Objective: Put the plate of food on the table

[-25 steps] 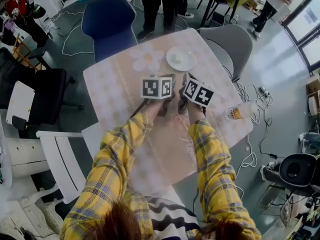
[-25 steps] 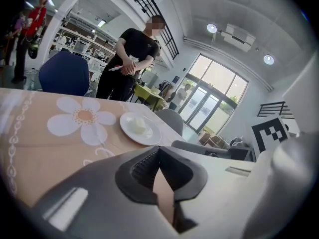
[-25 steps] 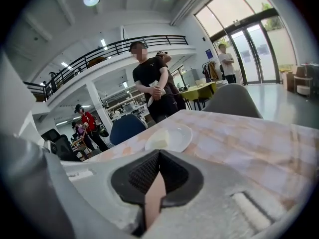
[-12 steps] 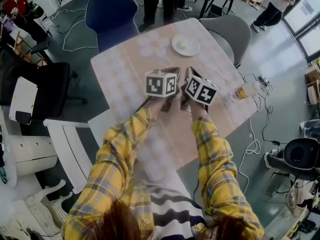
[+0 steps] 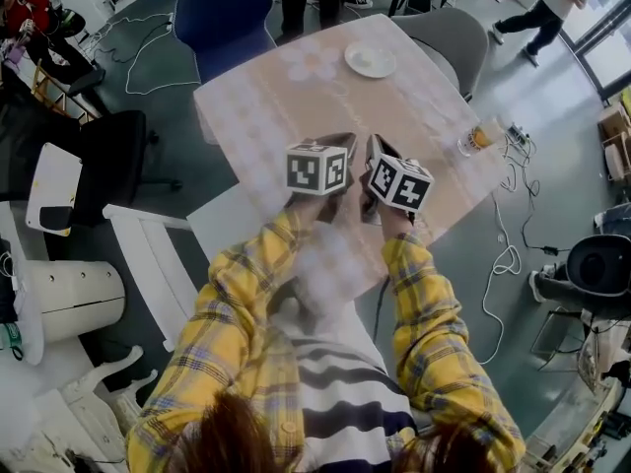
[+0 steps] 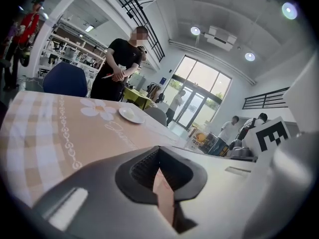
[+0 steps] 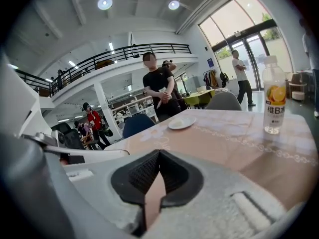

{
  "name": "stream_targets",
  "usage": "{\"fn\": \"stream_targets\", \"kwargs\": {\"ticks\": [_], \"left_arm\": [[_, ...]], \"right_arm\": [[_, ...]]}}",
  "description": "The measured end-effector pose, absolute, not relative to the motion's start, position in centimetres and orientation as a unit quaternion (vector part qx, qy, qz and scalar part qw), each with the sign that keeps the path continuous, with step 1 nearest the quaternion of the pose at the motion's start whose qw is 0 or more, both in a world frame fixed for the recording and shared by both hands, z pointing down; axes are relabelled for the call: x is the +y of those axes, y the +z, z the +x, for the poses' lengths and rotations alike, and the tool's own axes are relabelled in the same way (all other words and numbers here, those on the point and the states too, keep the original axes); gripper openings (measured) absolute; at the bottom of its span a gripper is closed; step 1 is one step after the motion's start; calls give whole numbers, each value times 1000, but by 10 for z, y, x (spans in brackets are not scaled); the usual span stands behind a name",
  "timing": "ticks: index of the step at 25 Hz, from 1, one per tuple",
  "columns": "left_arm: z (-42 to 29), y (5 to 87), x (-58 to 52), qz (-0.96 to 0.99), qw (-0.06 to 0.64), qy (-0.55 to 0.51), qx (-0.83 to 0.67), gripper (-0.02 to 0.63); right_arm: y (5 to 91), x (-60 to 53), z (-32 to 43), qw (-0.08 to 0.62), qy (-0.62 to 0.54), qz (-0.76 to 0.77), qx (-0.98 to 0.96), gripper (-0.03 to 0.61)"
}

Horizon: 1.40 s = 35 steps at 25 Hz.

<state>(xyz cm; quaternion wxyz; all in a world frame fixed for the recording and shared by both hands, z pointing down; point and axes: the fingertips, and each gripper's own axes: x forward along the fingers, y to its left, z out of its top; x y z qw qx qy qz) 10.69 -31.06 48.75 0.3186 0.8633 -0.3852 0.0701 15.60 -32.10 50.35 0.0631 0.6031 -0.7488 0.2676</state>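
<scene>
A white plate (image 5: 370, 59) with a small pale piece of food rests on the far side of the table (image 5: 296, 116), which wears a pink tablecloth with a flower print. The plate also shows in the left gripper view (image 6: 131, 115) and the right gripper view (image 7: 181, 123). Side by side over the table's near edge, my left gripper (image 5: 340, 151) and right gripper (image 5: 373, 154) are both well short of the plate. Each is shut with nothing between its jaws, as the left gripper (image 6: 159, 151) and right gripper (image 7: 158, 157) views show.
A bottle of orange drink (image 5: 480, 136) stands at the table's right edge, also seen as the bottle (image 7: 273, 96). A blue chair (image 5: 222, 13) and a grey chair (image 5: 454, 33) sit at the far side. A person in black (image 6: 119, 66) stands beyond the table. Cables (image 5: 503, 264) lie on the floor.
The table and plate have slid up and away in the head view. Both grippers now hang over the table's near edge, still shut and close together.
</scene>
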Motion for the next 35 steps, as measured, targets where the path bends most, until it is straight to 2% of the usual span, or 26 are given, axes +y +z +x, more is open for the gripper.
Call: {"fn": "stream_targets", "kwargs": {"ticks": [5, 13, 35], "left_arm": [[107, 484, -268, 875, 308, 74, -367, 2], [91, 500, -203, 868, 328, 93, -361, 2], [58, 497, -118, 876, 326, 99, -342, 2]], "right_arm": [[503, -281, 139, 68, 266, 593, -757, 0], [516, -214, 127, 93, 277, 589, -753, 0], [501, -122, 118, 63, 259, 634, -726, -2]]}}
